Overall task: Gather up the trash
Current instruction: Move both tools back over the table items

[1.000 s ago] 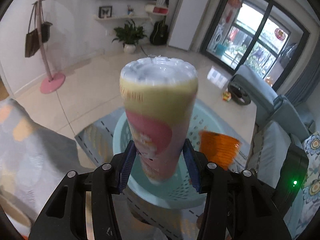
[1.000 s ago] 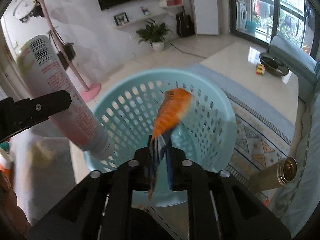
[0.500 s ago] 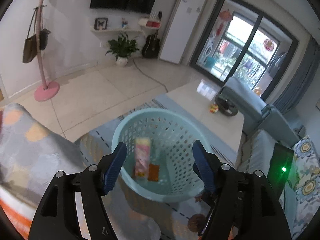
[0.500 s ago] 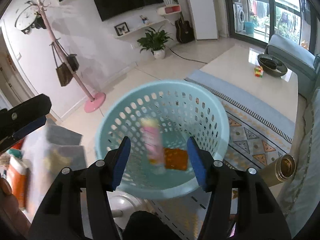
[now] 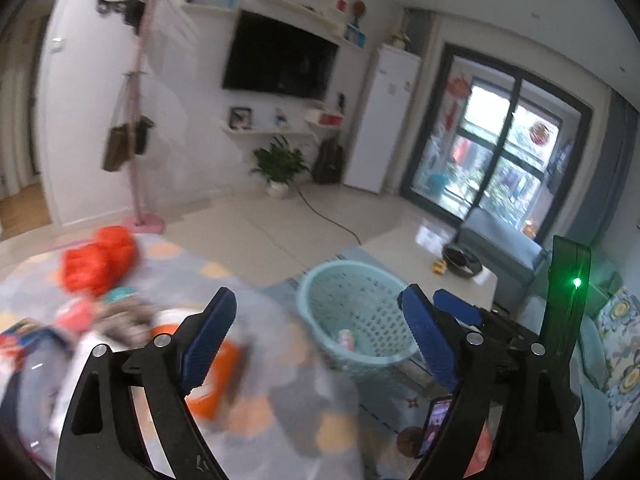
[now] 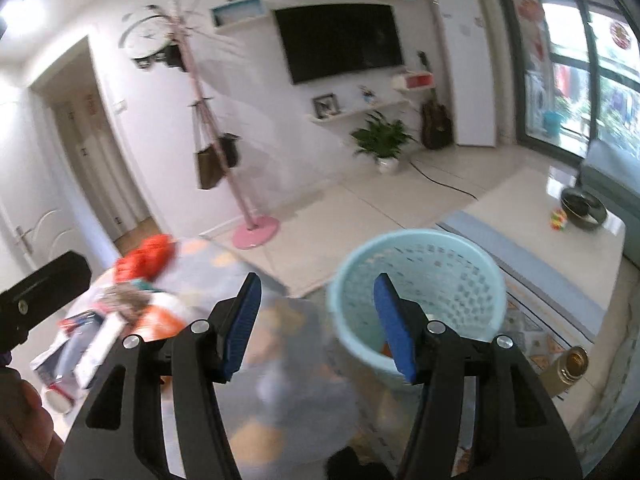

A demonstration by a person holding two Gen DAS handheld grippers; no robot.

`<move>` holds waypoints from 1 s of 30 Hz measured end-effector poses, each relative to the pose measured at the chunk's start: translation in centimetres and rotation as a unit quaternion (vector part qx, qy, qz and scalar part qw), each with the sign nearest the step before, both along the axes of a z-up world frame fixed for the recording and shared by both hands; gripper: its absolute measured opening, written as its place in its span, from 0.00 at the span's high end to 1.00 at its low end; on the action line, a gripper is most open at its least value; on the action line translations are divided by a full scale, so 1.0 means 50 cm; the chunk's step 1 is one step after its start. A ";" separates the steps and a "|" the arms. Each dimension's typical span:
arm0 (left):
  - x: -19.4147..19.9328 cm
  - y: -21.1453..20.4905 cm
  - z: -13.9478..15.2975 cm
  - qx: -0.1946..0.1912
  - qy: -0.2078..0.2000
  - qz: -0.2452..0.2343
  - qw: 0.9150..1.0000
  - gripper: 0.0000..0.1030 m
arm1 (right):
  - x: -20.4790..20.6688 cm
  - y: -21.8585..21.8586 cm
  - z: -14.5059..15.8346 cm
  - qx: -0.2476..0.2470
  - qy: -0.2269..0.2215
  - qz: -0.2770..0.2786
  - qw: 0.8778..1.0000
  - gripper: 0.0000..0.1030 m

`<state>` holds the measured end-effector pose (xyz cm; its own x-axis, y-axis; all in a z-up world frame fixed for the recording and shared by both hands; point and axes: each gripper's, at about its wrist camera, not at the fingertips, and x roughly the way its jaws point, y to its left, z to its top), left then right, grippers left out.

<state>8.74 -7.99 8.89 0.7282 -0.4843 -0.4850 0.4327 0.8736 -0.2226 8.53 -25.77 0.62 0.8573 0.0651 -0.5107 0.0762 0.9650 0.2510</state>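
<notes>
Two grippers empty and spread, trash down in the basket

Left gripper [image 5: 316, 328]: jaws wide apart and have just been opening, nothing between the blue pads; the pale blue basket [image 5: 320, 292] sits centre-right of its frame, on the floor, with a pink-and-white bottle [image 5: 347, 337] lying at its bottom. Right gripper [image 6: 316, 320]: jaws parted, nothing between them, having just opened; basket [image 6: 492, 280] right of centre, an orange scrap [image 6: 385, 348] just visible inside beside the right pad. Blurred litter [image 5: 100, 316] remains on the patterned cloth [image 6: 300, 396] at lower left: red bag [image 6: 144, 258], orange packet [image 5: 216, 380], papers
</notes>
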 end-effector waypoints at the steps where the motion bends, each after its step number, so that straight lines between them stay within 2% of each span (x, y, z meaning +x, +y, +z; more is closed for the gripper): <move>1: -0.013 0.021 0.005 0.000 -0.003 0.009 1.000 0.19 | -0.006 0.016 0.006 0.000 -0.003 0.008 1.000 0.44; 6: -0.071 0.146 0.030 0.010 -0.007 0.076 0.997 0.17 | -0.026 0.130 0.035 -0.010 -0.017 0.058 0.998 0.38; 9: -0.089 0.222 0.031 0.018 0.001 0.117 0.993 0.16 | -0.022 0.194 0.043 -0.015 -0.015 0.082 0.996 0.32; 12: -0.103 0.313 0.022 0.017 0.011 0.167 0.986 0.13 | -0.015 0.247 0.036 -0.018 -0.007 0.098 0.995 0.28; 16: -0.104 0.435 -0.004 0.033 0.038 0.240 0.970 0.12 | 0.023 0.324 0.005 -0.033 0.035 0.106 0.993 0.24; 19: -0.086 0.504 -0.041 0.077 0.086 0.261 0.958 0.12 | 0.057 0.352 -0.023 -0.038 0.070 0.092 0.993 0.24; 21: -0.059 0.529 -0.065 0.107 0.121 0.257 0.953 0.12 | 0.078 0.357 -0.039 -0.033 0.085 0.086 0.992 0.24; 25: -0.026 0.553 -0.113 0.118 0.163 0.240 0.950 0.13 | 0.114 0.370 -0.074 -0.020 0.116 0.085 0.989 0.24; 26: -0.010 0.558 -0.126 0.123 0.178 0.240 0.946 0.14 | 0.122 0.374 -0.082 -0.021 0.124 0.083 0.989 0.24; 30: 0.009 0.554 -0.160 0.144 0.199 0.225 0.943 0.15 | 0.145 0.385 -0.109 -0.009 0.150 0.091 0.985 0.24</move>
